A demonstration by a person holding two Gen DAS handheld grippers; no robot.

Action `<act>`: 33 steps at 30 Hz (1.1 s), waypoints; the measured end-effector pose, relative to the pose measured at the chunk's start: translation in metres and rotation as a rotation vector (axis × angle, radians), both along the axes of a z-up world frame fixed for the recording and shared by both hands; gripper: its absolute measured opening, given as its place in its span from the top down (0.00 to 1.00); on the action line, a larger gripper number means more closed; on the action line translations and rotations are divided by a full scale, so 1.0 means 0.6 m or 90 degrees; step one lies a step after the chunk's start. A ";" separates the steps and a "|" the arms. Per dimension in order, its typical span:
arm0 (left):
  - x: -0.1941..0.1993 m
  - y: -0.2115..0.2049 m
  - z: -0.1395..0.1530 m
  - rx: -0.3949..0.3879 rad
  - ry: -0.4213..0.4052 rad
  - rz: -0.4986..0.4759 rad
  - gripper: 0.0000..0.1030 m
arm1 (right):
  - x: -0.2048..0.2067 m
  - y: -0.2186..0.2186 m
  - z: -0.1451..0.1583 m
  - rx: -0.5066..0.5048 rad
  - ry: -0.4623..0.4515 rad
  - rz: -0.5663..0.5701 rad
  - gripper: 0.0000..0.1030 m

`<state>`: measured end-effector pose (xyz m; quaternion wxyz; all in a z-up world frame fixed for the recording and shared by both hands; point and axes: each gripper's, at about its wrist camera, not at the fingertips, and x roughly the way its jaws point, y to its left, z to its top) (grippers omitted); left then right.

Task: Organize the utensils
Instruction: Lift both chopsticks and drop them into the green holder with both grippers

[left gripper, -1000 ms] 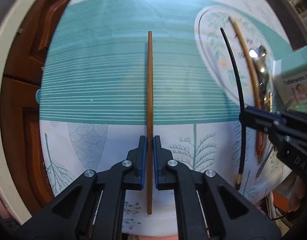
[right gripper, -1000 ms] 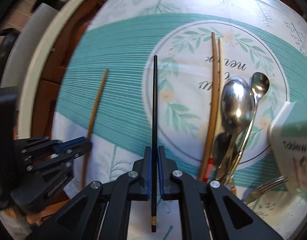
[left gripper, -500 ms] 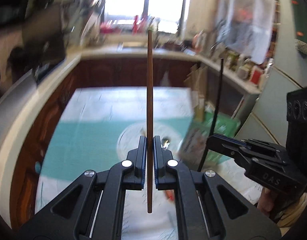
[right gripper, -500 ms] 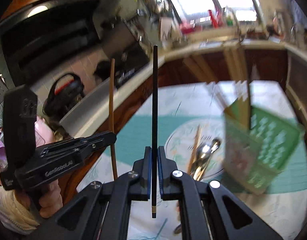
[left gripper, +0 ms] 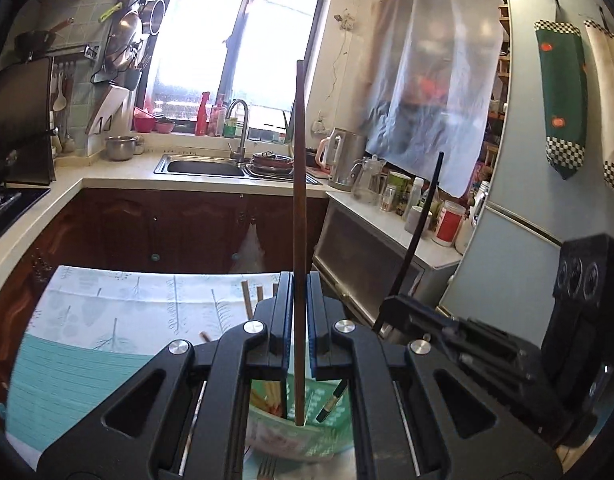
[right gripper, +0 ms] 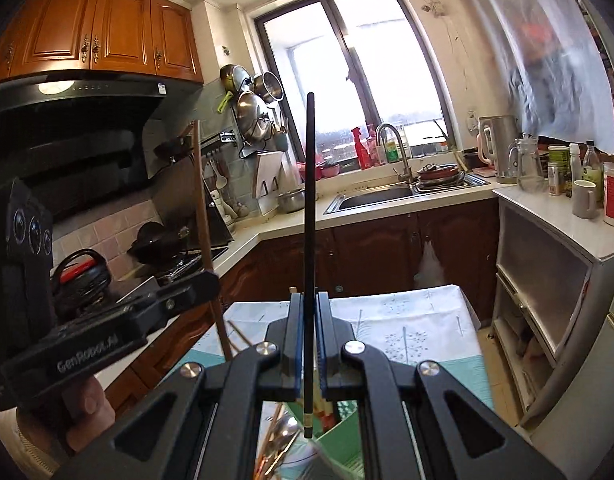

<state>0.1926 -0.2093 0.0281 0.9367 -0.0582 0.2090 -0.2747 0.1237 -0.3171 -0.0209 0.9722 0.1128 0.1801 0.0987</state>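
My left gripper (left gripper: 298, 320) is shut on a brown wooden chopstick (left gripper: 299, 200), which stands upright with its lower end over the green utensil box (left gripper: 327, 428). Several chopsticks (left gripper: 267, 396) stand in that box. My right gripper (right gripper: 308, 340) is shut on a black chopstick (right gripper: 309, 200), also upright, its gold-banded end above the green box (right gripper: 343, 440). Each view shows the other gripper beside it: the right gripper (left gripper: 391, 308) with the black chopstick (left gripper: 423, 220), and the left gripper (right gripper: 203, 280) with the brown chopstick (right gripper: 203, 220). Spoons (right gripper: 283, 436) lie below.
The table carries a teal and white leaf-print cloth (left gripper: 107, 320). A fork (left gripper: 267, 470) lies near the box. A hand (right gripper: 87, 400) holds the left tool. Beyond are brown cabinets, a sink (right gripper: 371, 196), a stove (right gripper: 175, 264) and a fridge (left gripper: 527, 220).
Both grippers have risen off the table and tipped from facing down to nearly level. The chopsticks came up with them and now stand upright over the green box.
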 end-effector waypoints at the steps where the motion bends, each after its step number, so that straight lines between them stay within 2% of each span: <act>1: 0.014 -0.011 -0.008 0.003 0.000 0.004 0.96 | 0.007 -0.005 -0.005 -0.007 -0.001 -0.006 0.95; 2: 0.048 -0.021 -0.031 0.007 -0.001 0.007 0.96 | 0.009 -0.013 -0.009 -0.010 -0.002 -0.009 0.95; 7: 0.083 -0.050 -0.090 0.034 -0.010 0.031 0.96 | 0.040 -0.018 -0.047 0.008 -0.001 -0.010 0.95; 11: 0.095 -0.046 -0.148 0.057 0.025 0.038 0.96 | 0.064 -0.012 -0.065 -0.003 0.009 0.015 0.95; 14: 0.100 -0.044 -0.179 0.079 0.053 0.068 0.96 | 0.082 0.006 -0.086 -0.041 0.048 0.063 0.94; 16: 0.092 -0.027 -0.197 0.098 0.081 0.075 0.93 | 0.094 0.023 -0.104 -0.081 0.100 0.096 0.94; 18: 0.087 -0.018 -0.210 0.100 0.111 0.064 0.78 | 0.099 0.037 -0.124 -0.115 0.147 0.130 0.93; 20: 0.074 -0.012 -0.214 0.097 0.110 0.061 0.67 | 0.091 0.044 -0.136 -0.138 0.157 0.139 0.90; 21: 0.065 -0.009 -0.213 0.096 0.104 0.059 0.65 | 0.086 0.047 -0.138 -0.141 0.157 0.145 0.89; 25: 0.030 0.006 -0.200 0.104 0.092 0.067 0.62 | 0.066 0.056 -0.137 -0.132 0.158 0.148 0.89; 28: 0.008 0.034 -0.180 0.102 0.094 0.074 0.62 | 0.051 0.060 -0.130 -0.120 0.156 0.145 0.89; 33: -0.020 0.096 -0.158 0.130 0.099 0.099 0.61 | 0.023 0.064 -0.118 -0.095 0.156 0.142 0.89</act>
